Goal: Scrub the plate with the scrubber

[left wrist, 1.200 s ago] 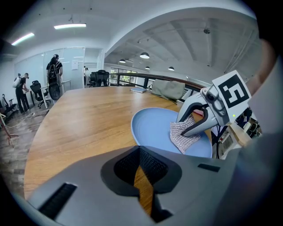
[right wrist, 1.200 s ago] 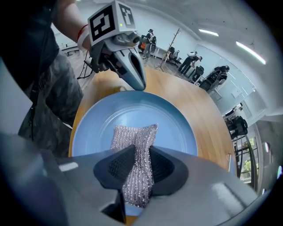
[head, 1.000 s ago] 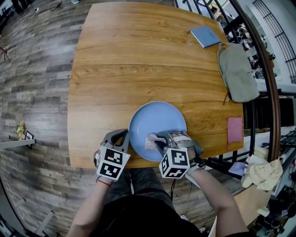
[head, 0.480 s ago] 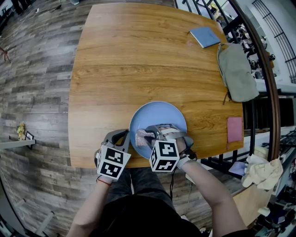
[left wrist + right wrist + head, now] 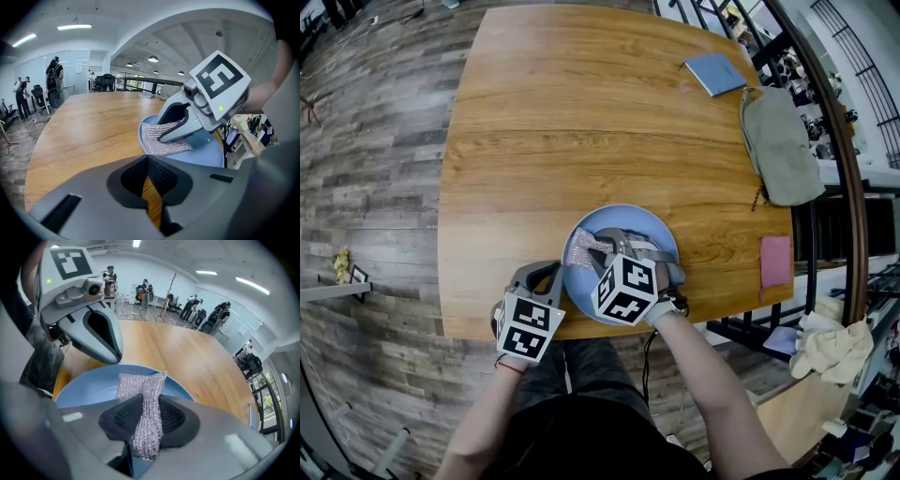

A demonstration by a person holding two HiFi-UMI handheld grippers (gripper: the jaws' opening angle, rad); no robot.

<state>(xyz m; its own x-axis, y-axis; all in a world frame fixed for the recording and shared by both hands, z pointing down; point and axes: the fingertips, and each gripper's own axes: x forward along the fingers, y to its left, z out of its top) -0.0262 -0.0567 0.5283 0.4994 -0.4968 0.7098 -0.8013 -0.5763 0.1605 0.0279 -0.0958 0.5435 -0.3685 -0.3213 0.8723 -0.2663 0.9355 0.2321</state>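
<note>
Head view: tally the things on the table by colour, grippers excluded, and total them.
Blue: 2 (plate, notebook)
Silver: 1 (scrubber)
Grey-green: 1 (bag)
Pink: 1 (pad)
Total: 5

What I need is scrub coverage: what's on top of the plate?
The scrubber lies on the blue plate, pinched in the right gripper. That gripper covers the plate's near side in the head view, so anything there is hidden.
</note>
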